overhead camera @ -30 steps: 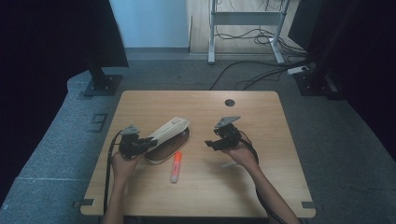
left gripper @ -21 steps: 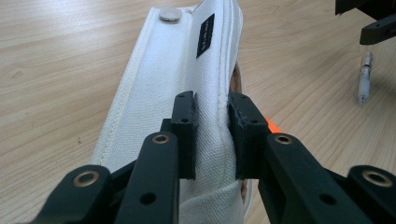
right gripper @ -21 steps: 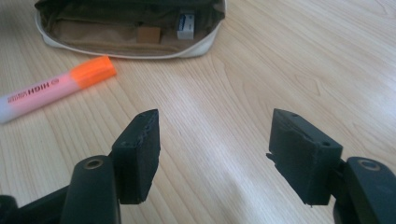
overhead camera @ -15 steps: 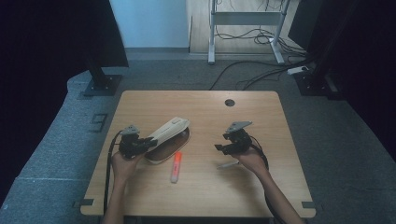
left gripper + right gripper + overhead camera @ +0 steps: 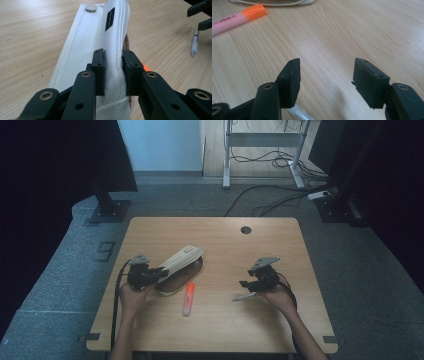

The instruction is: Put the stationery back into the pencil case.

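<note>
A white fabric pencil case [image 5: 181, 260] lies left of the table's middle. Its flap [image 5: 100, 32] is lifted, and my left gripper [image 5: 158, 272] [image 5: 113, 55] is shut on the flap's edge. A pink highlighter [image 5: 188, 298] [image 5: 235, 18] with an orange cap lies just in front of the case. My right gripper [image 5: 248, 285] [image 5: 327, 65] hovers low over the right half of the table. Its jaws have just been closing, with only bare wood between them. A white pen [image 5: 244, 296] [image 5: 194, 43] lies on the table right under it.
The wooden table [image 5: 215, 335] has a round cable hole [image 5: 245, 229] near its far edge. Bare wood spreads along the near edge and the far right. Monitor stands, cables and grey floor lie beyond the table.
My right gripper has moved to the right, toward the near edge and lower over the table. The left gripper and the case flap have stayed put.
</note>
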Tool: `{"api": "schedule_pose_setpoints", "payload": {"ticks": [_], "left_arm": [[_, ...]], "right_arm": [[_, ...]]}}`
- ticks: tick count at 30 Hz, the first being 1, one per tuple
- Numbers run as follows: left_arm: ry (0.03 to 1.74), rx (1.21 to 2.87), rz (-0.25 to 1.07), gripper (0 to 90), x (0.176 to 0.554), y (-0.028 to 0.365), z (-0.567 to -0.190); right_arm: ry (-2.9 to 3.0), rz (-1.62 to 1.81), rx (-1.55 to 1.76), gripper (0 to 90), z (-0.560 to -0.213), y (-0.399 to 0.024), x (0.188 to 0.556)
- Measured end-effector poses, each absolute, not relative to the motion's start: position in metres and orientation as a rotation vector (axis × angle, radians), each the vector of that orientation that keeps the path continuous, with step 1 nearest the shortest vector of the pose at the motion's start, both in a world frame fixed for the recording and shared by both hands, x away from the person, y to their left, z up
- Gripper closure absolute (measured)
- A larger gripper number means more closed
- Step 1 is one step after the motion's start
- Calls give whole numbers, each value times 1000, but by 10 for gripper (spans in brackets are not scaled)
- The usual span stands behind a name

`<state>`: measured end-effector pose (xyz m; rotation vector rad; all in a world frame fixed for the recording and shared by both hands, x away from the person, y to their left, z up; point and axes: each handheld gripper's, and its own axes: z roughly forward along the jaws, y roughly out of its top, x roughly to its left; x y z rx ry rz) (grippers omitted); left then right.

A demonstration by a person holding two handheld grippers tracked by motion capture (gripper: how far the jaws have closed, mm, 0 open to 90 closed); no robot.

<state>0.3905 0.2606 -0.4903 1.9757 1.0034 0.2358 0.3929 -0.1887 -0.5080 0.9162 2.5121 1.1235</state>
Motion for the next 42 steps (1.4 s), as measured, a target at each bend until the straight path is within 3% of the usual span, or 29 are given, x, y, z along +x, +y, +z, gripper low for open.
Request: {"api": "schedule_pose_setpoints", "payload": {"ticks": [26, 34, 42], "left_arm": [[1003, 1975, 231, 736, 390, 261, -491], [1003, 1977, 232, 735, 390, 260, -492], [1004, 1976, 231, 735, 390, 259, -492]], "right_arm": [[2548, 1080, 958, 433, -535, -224, 369], [2552, 1052, 943, 508, -543, -225, 368], [2553, 1039, 940, 691, -541, -222, 365]]}}
